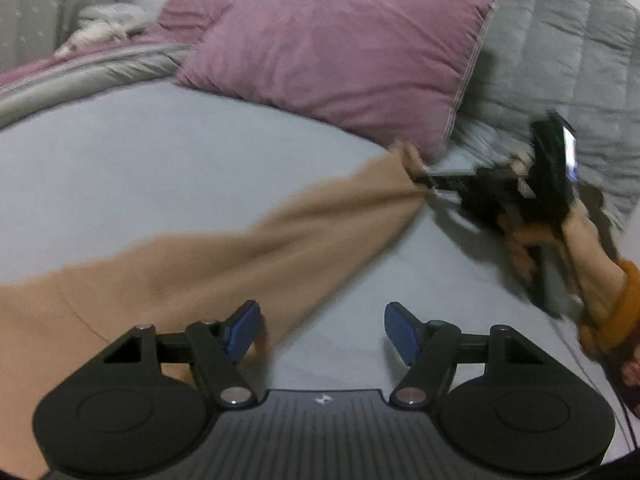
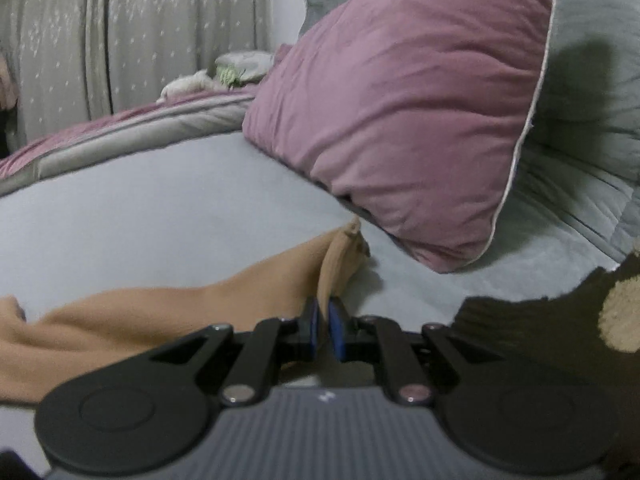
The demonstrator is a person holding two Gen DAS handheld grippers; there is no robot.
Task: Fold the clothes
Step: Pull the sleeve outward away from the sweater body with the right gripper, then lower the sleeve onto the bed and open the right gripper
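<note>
I find the right tongs pinching one corner of the soft tan fabric garment, which lies stretched across the pale blue bed sheet near the mauve pillow. My left tongs stand spread, nothing between them, their left pad over the garment's edge.

The tan garment runs off the left wrist view's left edge. The right gripper and the hand holding it are motion-blurred. A dark brown fabric is cut off at the right wrist view's right edge, unidentifiable.
</note>
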